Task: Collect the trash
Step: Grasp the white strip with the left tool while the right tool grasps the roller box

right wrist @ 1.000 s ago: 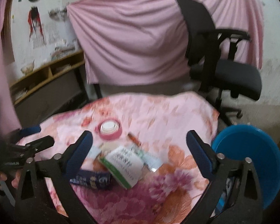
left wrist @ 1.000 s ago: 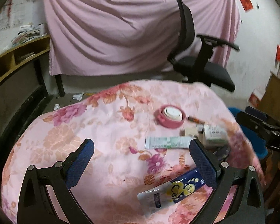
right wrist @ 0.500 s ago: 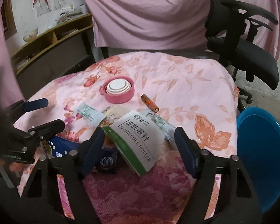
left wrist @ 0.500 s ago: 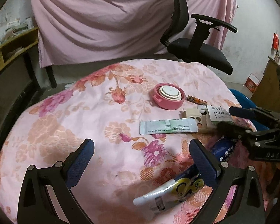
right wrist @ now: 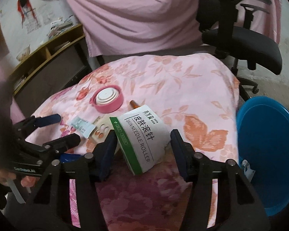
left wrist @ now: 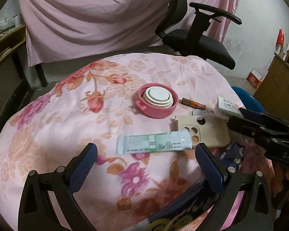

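Straddling the white-and-green cardboard box (right wrist: 142,140) at lower centre of the right wrist view, the right gripper (right wrist: 142,144) has just been closing, its blue pads not yet pressing; the left gripper (left wrist: 146,163) stands released above the floral pink cloth (left wrist: 67,115), nearest the pale green sachet (left wrist: 154,142); the blue plastic bin (right wrist: 267,146) sits at right.

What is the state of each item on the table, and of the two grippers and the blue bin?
White box: lying flat, between the right gripper's jaws.
Right gripper: jaws have just been closing; no contact visible yet.
Left gripper: open, empty.
Green-white tube: lying flat, overlapping the beige phone case.
Pink lid: lying flat, alone.
Battery: lying on its side.
Blue bin: beside the table; contents unclear.
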The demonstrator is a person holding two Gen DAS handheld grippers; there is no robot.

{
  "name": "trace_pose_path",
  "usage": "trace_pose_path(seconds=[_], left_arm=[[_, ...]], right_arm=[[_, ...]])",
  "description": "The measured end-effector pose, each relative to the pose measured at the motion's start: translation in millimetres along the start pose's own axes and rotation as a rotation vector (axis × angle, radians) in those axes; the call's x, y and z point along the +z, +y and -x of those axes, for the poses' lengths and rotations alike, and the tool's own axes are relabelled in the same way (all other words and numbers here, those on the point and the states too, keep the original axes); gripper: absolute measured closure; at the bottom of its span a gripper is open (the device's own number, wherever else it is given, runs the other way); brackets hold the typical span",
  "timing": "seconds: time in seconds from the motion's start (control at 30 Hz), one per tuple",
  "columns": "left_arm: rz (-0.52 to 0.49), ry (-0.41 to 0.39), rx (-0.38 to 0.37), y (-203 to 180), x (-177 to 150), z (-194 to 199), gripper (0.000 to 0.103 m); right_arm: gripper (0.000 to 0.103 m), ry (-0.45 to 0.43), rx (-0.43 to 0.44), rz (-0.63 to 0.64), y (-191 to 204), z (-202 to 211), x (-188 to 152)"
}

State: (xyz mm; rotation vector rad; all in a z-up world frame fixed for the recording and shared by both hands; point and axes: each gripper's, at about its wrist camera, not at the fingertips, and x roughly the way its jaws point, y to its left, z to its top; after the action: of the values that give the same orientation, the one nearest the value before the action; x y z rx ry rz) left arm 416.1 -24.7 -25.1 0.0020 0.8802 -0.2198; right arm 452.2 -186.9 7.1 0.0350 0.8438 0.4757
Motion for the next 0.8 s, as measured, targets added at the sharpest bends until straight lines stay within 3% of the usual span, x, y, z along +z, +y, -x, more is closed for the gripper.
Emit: trace_pose_path(seconds=[0.2,0.3,0.43,0.57,0.8], left_arm=[[0.022,0.029,-0.007,-5.2,7.4,-12.0,0.012],[0.034,0.031,-0.010,-3.8,8.8,-13.4,0.024],[0.021,0.027,-0.006,-4.2,5.5,-12.3,0.026],[0.012,0.016,0.001,-6.0,0.2,-10.5,0.036],[0.035,0.002,0.025,-2.9,-7.1,-0.4,0.037]], right_arm=[[0.028,-0.016,-0.002,-0.031,-10.6,6.0,0.5],[0.028,-0.020,0.004,-0.049,-15.4,7.9,0.7],[0.028,-0.024,0.012,-0.057,-17.7,8.9,0.4],[0.028,-0.022,0.012,-0.056,-17.8,8.7,0.1],[0.028,-0.023,0.018,-0.043,-12.8,9.0,-1.4]])
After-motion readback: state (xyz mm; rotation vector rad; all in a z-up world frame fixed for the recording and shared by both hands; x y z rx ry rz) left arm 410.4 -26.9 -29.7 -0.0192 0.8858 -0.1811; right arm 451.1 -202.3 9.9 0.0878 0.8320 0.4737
